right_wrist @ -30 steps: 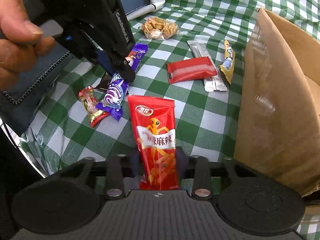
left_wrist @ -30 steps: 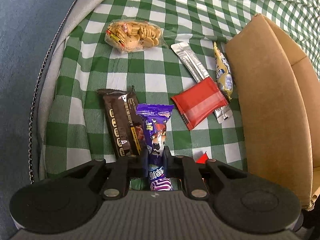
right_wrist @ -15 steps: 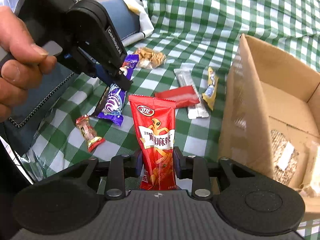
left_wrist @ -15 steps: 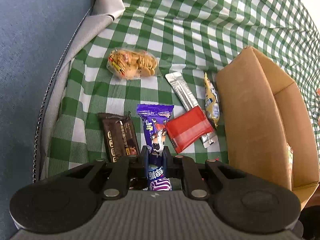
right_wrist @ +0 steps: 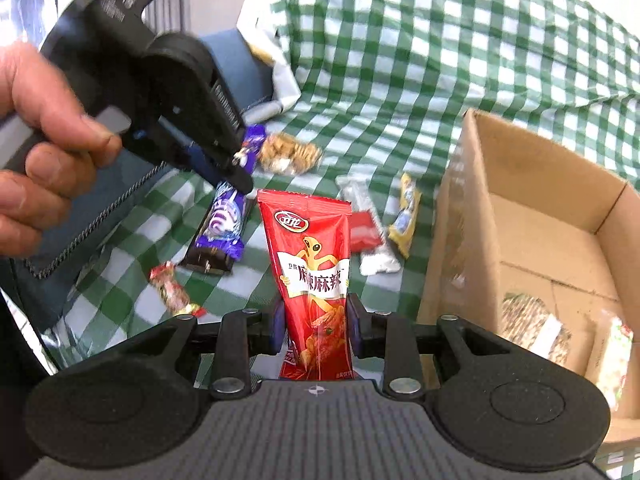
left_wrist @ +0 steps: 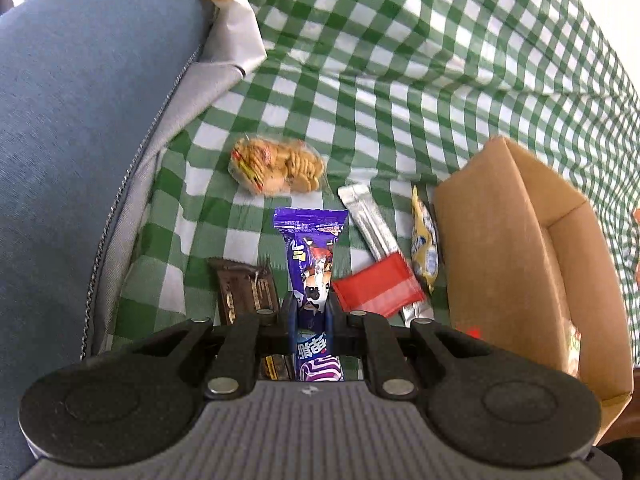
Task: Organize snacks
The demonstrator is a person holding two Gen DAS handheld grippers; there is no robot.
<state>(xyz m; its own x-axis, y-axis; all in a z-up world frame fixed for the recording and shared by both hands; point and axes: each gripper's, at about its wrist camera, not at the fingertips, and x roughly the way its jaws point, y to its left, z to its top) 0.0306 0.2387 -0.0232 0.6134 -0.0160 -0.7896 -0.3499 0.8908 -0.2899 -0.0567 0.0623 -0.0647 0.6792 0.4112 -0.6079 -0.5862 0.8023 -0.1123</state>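
My left gripper [left_wrist: 311, 312] is shut on a purple snack packet [left_wrist: 310, 248] and holds it above the checked cloth; it also shows in the right wrist view [right_wrist: 226, 216], hanging from that gripper [right_wrist: 240, 168]. My right gripper [right_wrist: 316, 324] is shut on a red spicy snack packet [right_wrist: 314, 264], held in the air left of the open cardboard box [right_wrist: 460, 216]. The box [left_wrist: 492, 248] stands at the right and holds two packets [right_wrist: 532, 328].
On the green checked cloth [left_wrist: 360, 80] lie a biscuit bag [left_wrist: 276, 166], a brown bar [left_wrist: 246, 288], a silver stick [left_wrist: 368, 220], a red flat packet [left_wrist: 376, 288], a yellow packet [left_wrist: 424, 248] and a small red candy [right_wrist: 172, 290]. A blue cushion [left_wrist: 80, 140] lies at the left.
Both grippers have risen with their packets. The snacks on the cloth look smaller and farther away, and more of the box's inside shows in the right wrist view.
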